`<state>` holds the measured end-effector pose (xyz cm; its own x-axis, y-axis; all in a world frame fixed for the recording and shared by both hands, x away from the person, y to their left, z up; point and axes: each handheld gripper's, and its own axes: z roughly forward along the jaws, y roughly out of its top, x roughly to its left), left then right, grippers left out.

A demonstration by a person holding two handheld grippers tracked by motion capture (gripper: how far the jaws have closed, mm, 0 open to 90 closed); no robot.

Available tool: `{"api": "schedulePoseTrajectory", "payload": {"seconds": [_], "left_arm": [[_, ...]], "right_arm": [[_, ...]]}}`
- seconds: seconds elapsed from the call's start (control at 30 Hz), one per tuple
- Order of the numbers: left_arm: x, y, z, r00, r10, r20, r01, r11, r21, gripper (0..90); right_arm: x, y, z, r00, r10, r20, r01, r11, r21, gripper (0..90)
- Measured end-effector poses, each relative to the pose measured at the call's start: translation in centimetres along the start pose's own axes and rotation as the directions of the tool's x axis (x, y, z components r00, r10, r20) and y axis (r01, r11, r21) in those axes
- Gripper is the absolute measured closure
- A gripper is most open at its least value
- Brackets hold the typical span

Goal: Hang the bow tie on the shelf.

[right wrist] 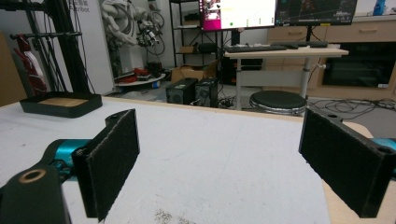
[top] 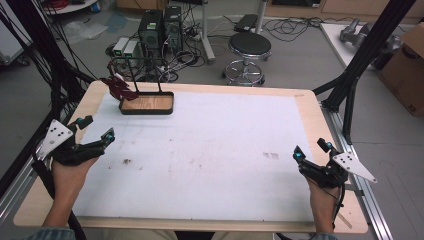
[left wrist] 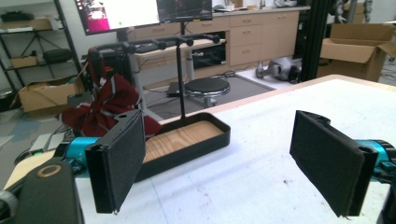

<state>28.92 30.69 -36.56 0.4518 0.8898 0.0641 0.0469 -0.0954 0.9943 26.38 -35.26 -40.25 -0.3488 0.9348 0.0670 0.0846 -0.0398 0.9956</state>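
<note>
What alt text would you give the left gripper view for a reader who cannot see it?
The left gripper is open, its two black padded jaws spread wide above a white tabletop. Beyond them stands a black tray with a wooden floor and a black T-shaped rack, with a dark red striped cloth hanging at its left end.

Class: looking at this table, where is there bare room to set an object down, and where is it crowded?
Free: the white mat between the left gripper and right gripper, and right of the tray. Crowded: the far-left corner, with the tray, its rack and the red cloth.
</note>
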Motion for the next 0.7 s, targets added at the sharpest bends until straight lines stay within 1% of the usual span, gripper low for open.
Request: {"api": "schedulePoseTrajectory", "payload": {"seconds": [0.13, 0.27, 0.3, 0.37, 0.53, 0.7], "left_arm": [[-0.3, -1.0, -0.3, 0.9998, -0.020, -0.008, 0.020, 0.9998, 0.004, 18.7], [-0.6, -1.9, -0.5, 0.9997, -0.024, -0.011, 0.024, 0.9996, 0.016, 18.7], [-0.6, -1.9, -0.5, 0.9997, -0.024, -0.011, 0.024, 0.9996, 0.016, 18.7], [-0.7, -2.1, -0.4, 0.9999, -0.003, -0.013, 0.003, 0.9994, 0.036, 18.7], [-0.7, -2.1, -0.3, 0.9999, -0.002, -0.012, 0.002, 0.9994, 0.035, 18.7], [-0.8, -2.1, -0.2, 0.9999, -0.011, -0.008, 0.011, 0.9993, 0.036, 18.7]], "right_arm": [[0.0, -0.2, 0.1, 1.0000, -0.001, -0.001, 0.001, 1.000, 0.010, 11.4], [0.0, -0.3, 0.2, 1.0000, 0.001, -0.001, -0.001, 1.000, 0.015, 11.3], [0.0, -0.3, 0.2, 1.0000, 0.001, -0.001, -0.001, 1.000, 0.015, 11.4], [0.1, -0.3, 0.2, 1.0000, 0.001, -0.001, -0.001, 1.000, 0.014, 11.3], [0.0, -0.3, 0.2, 1.0000, 0.002, -0.001, -0.002, 1.000, 0.013, 11.3], [0.1, -0.3, 0.1, 1.0000, -0.001, -0.003, 0.001, 1.000, 0.015, 11.3]]}}
